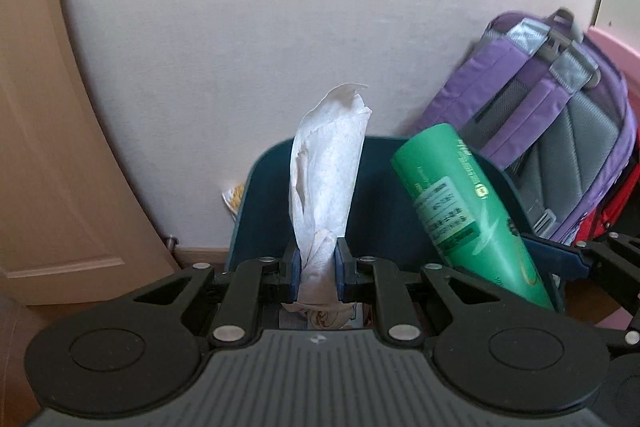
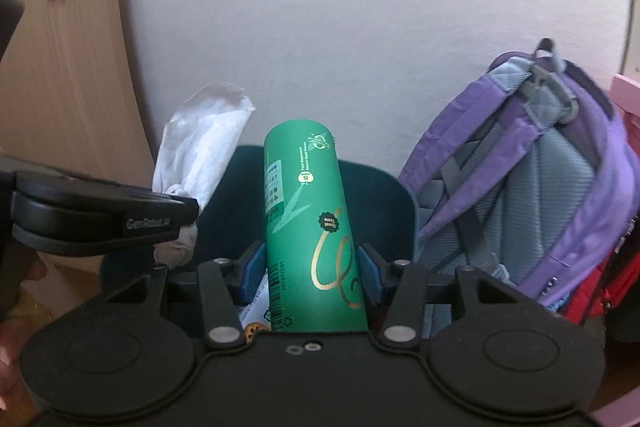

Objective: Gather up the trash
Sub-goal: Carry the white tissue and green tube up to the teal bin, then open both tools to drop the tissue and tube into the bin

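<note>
Left gripper (clamped) around tissue

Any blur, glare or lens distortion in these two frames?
Left wrist view: door edge bows from fisheye, backpack top smeared, tissue sharp. Right wrist view: door bowed and streaked, green tube print readable; no glare either view.

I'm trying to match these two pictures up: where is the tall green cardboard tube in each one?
Left wrist view: the tall green cardboard tube leans right of centre, beside the white crumpled tissue.
Right wrist view: the tube stands at centre, gripped between the blue pads.
Shared landmark: the purple backpack, at the right in both.
</note>
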Available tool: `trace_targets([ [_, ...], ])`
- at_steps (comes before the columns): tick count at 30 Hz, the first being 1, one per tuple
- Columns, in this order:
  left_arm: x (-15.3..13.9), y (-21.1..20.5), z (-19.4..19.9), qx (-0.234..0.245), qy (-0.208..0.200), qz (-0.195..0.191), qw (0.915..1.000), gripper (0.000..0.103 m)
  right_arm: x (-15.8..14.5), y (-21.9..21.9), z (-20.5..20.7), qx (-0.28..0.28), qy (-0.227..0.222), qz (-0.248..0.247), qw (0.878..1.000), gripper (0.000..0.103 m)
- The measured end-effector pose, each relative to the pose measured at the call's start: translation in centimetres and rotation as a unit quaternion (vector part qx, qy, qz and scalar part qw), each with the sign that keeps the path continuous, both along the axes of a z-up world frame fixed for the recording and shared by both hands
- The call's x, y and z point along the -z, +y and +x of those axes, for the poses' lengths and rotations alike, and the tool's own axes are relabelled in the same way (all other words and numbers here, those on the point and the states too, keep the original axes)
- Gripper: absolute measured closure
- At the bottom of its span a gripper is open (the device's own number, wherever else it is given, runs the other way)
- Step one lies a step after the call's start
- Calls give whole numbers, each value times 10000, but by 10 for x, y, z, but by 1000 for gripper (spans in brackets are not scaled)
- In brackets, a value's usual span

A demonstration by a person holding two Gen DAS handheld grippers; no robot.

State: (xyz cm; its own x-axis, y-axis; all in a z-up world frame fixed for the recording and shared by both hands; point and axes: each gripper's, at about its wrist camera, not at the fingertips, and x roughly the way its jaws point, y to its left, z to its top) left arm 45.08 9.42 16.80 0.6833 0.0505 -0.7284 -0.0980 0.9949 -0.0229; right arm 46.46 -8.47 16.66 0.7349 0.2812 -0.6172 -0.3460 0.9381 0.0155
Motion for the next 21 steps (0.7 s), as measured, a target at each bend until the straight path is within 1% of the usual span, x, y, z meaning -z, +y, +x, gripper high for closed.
trace_targets([
  [7,26,-9,18,197,383,250,9988,87,23,16,8,-195,167,-342,9991,53],
  [11,35,-19,21,343,536,385,9972,87,29,18,8,-309,289,-431,9982,53],
  [15,44,-27,26,418,691,389,9960,87,33,20,9,-342,368,-532,9973,54],
  [19,48,-30,26,435,802,347,9952,86,37,20,7,-400,466,-582,9964,47],
  [21,48,-31,25,428,801,332,9953,84,35,18,2,-419,429,-608,9963,41],
])
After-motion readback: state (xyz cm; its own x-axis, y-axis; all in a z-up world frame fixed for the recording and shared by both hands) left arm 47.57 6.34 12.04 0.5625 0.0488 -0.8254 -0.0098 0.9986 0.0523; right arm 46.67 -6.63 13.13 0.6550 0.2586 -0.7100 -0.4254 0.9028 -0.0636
